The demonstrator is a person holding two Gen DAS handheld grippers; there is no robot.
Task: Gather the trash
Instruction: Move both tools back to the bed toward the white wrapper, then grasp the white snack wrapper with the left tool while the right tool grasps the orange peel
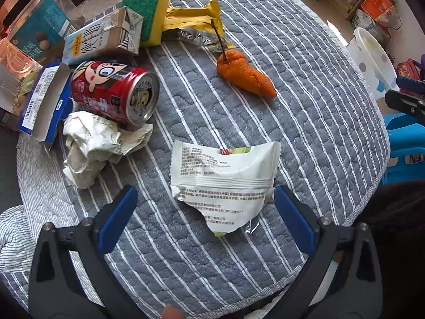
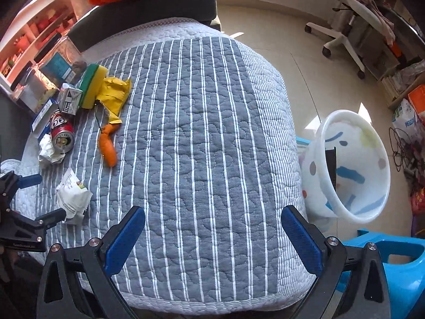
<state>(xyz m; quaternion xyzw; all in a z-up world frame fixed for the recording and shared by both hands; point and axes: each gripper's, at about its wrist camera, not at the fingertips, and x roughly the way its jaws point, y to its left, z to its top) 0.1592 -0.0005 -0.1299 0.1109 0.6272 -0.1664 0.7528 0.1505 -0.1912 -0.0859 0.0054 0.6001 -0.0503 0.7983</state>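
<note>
A grey striped quilt (image 1: 305, 85) covers the table. The left gripper (image 1: 205, 204) hovers with fingers spread wide on either side of a torn white wrapper (image 1: 225, 170) lying flat on the quilt. Beyond the wrapper lie an orange peel (image 1: 245, 75), a red can (image 1: 117, 91) and crumpled paper (image 1: 93, 143). The right gripper (image 2: 212, 226) hangs wide open and empty over bare quilt, near a white bin (image 2: 353, 164) beside the quilt's edge.

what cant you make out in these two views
- Red can: contents, left wrist view, dark opening.
- White bin: bottom, right wrist view, its own wall hides it.
- Torn white wrapper: front face, lying print-side up.
- Clear jars: cut by the left edge.
</note>
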